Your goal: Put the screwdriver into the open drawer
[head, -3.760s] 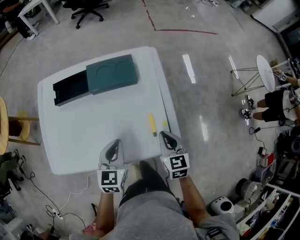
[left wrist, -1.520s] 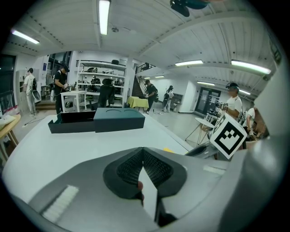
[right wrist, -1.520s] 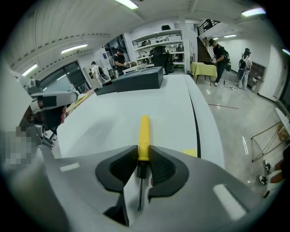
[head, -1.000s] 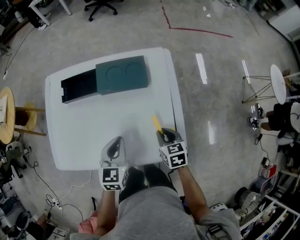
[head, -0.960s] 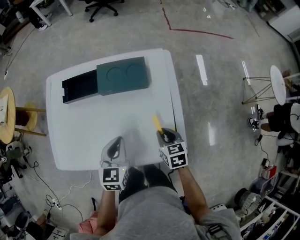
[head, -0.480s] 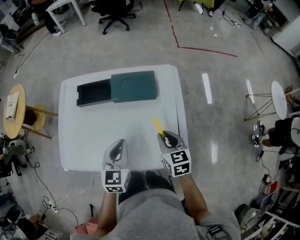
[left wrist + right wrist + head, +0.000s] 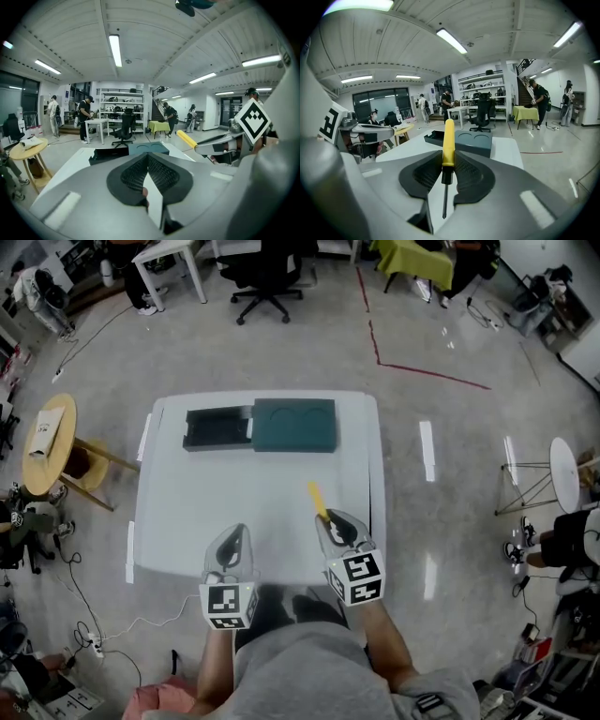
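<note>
My left gripper (image 7: 234,532) hung over the tabletop's (image 7: 206,502) near edge, its jaws together on nothing. My right gripper (image 7: 328,518) had its jaws clamped on the screwdriver (image 7: 317,498), the yellow handle pointing ahead. Well beyond it, the open drawer (image 7: 217,414) stuck out left of the teal box (image 7: 293,425).

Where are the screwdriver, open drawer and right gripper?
screwdriver (image 7: 448,140), right gripper view, yellow handle
open drawer (image 7: 216,428), head view, dark inside floor
right gripper (image 7: 330,518), head view, between fingertips
</note>
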### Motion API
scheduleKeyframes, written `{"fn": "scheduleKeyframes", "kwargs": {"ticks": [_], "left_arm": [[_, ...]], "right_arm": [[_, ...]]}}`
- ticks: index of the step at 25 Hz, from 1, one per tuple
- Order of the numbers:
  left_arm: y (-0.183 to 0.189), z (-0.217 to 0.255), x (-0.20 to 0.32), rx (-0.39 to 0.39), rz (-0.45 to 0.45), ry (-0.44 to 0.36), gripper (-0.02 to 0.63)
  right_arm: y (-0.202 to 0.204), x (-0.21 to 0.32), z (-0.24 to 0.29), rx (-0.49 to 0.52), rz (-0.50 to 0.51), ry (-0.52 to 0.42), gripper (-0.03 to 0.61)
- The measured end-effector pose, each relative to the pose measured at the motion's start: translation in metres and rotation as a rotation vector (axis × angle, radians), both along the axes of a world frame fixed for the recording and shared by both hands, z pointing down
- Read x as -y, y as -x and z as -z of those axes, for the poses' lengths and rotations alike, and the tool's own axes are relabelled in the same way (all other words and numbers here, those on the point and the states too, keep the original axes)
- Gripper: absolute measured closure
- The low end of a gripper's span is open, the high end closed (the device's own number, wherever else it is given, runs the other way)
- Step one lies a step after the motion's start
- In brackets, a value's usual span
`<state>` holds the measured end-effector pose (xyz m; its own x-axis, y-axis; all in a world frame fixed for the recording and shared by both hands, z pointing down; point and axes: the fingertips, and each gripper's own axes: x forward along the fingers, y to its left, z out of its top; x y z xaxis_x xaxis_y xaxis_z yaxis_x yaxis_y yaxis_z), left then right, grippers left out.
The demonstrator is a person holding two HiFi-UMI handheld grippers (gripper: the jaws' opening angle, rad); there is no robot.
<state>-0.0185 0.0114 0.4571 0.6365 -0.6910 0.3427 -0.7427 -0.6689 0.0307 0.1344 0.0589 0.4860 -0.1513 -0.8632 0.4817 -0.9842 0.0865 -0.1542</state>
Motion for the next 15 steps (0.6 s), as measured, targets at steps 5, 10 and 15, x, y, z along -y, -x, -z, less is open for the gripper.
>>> {"fn": "scheduleKeyframes", "kwargs": {"ticks": [5, 10, 15], "left_arm": [[0.028, 0.015, 0.005, -0.015, 0.064, -0.027, 0.603], [0.046, 0.03, 0.01, -0.025, 0.116, -0.063, 0.601], [0.065, 0.046, 0.02, -0.029, 0.158, -0.1, 0.601]], "right_arm": [[0.024, 0.005, 0.018, -0.002, 0.048, -0.038, 0.499], [0.04, 0.013, 0.036, -0.006, 0.09, -0.086, 0.499], [0.057, 0.03, 0.058, -0.009, 0.128, -0.144, 0.499]]}}
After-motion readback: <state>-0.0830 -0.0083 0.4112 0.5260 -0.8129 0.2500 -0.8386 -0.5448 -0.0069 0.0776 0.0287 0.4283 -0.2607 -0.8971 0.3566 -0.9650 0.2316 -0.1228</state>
